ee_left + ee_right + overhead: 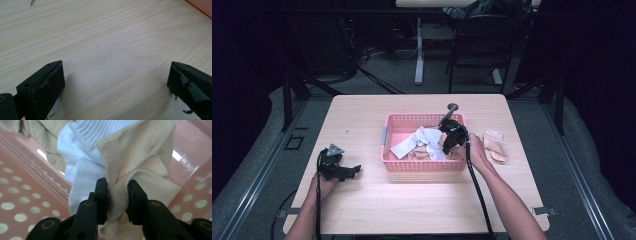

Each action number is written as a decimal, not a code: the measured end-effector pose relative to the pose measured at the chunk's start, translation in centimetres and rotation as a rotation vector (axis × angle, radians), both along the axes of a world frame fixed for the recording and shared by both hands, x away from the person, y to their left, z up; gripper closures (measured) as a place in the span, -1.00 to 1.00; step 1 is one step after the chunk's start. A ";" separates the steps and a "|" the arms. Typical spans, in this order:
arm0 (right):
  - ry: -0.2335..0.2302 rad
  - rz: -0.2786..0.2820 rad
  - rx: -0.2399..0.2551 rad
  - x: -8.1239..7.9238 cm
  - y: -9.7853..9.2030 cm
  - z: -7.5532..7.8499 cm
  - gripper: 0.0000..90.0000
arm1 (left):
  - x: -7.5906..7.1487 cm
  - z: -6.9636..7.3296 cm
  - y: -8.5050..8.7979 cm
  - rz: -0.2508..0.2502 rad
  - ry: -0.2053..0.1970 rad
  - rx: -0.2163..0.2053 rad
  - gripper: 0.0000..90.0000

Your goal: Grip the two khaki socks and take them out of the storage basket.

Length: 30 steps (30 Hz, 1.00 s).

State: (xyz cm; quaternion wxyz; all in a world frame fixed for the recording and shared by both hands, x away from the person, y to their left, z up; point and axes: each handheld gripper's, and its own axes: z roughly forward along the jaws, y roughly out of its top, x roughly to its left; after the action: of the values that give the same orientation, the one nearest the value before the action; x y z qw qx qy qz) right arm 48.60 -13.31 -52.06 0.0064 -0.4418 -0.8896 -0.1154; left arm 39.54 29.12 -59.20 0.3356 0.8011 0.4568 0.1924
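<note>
The right gripper pinches a cream sock inside the pink basket. The left gripper rests wide open, holding nothing.

Ribbed knit sock, glossy plastic basket

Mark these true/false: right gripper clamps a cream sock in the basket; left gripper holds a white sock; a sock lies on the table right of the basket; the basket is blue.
1. The right gripper pinches a cream sock inside the basket: true.
2. The left gripper holds a white sock: false, its jaws stand open over bare table.
3. A peach sock lies right of the basket: true.
4. The basket is blue: false, pink.
</note>
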 end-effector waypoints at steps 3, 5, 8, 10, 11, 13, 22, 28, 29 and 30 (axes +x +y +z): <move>-0.005 0.011 0.015 -0.1 -0.2 0.5 0.78 | 0.0 0.0 0.0 0.000 0.000 0.000 -0.97; -0.022 0.013 0.030 -0.1 -0.2 0.7 0.79 | 0.0 0.0 0.0 0.000 0.000 0.000 -0.97; -0.026 0.015 0.045 -0.2 -0.3 1.4 0.80 | 0.0 0.0 0.0 0.000 0.000 0.000 -0.97; -0.041 0.018 0.056 -0.2 -0.4 1.8 0.80 | 0.0 0.0 0.0 0.000 0.000 0.000 -0.97; -0.054 0.022 0.059 -0.2 -0.4 2.1 0.80 | 0.0 0.0 0.0 0.000 0.000 0.000 -0.97; -0.069 0.019 0.075 -0.3 -0.4 2.6 0.80 | 0.0 0.0 0.0 0.000 0.000 0.000 -0.97; -0.141 0.027 0.137 -0.5 -0.9 4.8 0.80 | 0.0 0.0 0.0 0.000 0.000 0.001 -0.97; -0.184 0.049 0.158 -0.4 -1.0 6.2 0.80 | 0.0 0.0 0.0 -0.001 -0.001 0.001 -0.97; -0.194 0.054 0.163 -0.5 -1.1 6.4 0.80 | 0.0 0.0 0.0 -0.005 0.001 0.003 -0.98; -0.197 0.058 0.166 -0.4 -1.1 6.6 0.80 | 0.1 0.0 0.0 -0.007 0.002 0.003 -0.98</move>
State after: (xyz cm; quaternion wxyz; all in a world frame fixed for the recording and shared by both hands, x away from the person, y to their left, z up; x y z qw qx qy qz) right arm 48.20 -14.38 -45.43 -0.0413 -0.4005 -0.8857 -0.2313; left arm 39.59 29.14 -59.18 0.3346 0.8034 0.4538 0.1912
